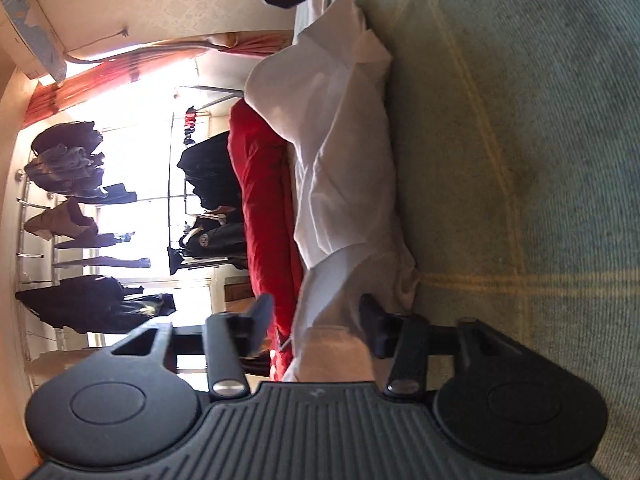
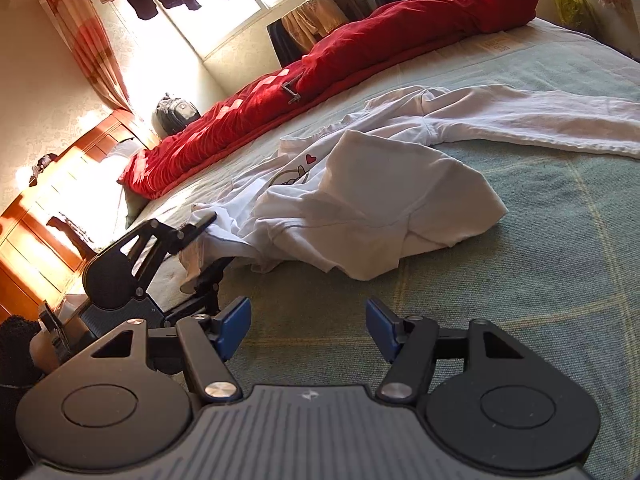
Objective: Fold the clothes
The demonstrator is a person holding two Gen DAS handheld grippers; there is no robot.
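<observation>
The white shirt (image 2: 360, 184) lay crumpled on the bed (image 2: 540, 280), one long sleeve stretched away toward the far right, its long axis running left to right across the right-hand view. The left gripper (image 2: 208, 240), rolled on its side, was nearer: its fingers (image 1: 372, 320) stood apart with the shirt's near edge between them, whether pinched I could not tell. The right gripper (image 2: 308, 326) hovered released, just short of the shirt, which lay straight ahead. A red quilt (image 2: 360, 48) lined the far side. No containers were visible.
</observation>
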